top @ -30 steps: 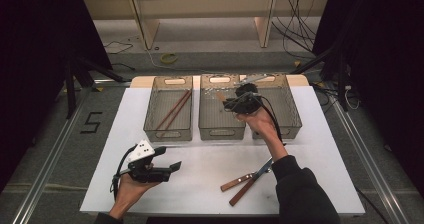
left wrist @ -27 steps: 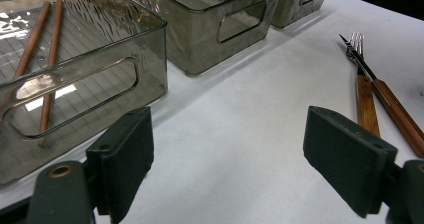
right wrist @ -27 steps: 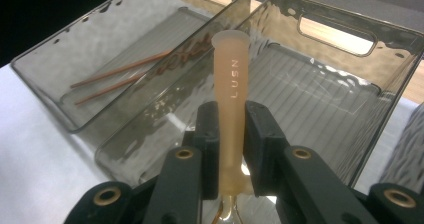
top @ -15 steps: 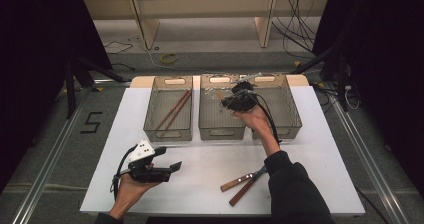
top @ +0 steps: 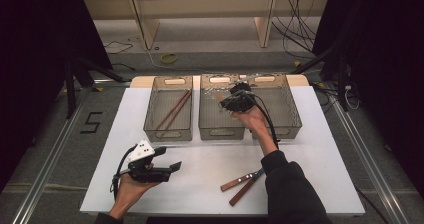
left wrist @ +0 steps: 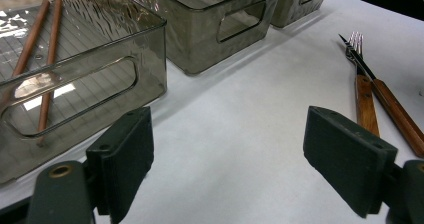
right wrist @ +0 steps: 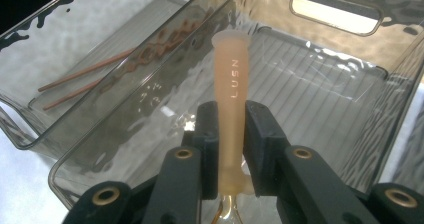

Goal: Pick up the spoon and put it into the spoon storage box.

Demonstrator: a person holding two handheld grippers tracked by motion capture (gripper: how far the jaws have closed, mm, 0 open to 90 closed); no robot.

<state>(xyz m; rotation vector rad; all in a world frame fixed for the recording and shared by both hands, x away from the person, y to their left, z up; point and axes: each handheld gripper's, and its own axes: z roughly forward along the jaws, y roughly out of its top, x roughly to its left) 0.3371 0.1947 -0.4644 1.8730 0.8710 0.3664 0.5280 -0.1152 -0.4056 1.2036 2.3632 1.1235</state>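
A white desk (top: 210, 164) carries three smoky clear bins (top: 221, 115) side by side along its far edge. Near the front — well apart from the bins — a wooden-handled fork (top: 241, 180) and knife (top: 246, 190) lie together.

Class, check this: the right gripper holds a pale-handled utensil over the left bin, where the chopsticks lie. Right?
Not quite. The right gripper holds the pale-handled utensil over the middle bin; the chopsticks lie in the left bin, as the high view shows.
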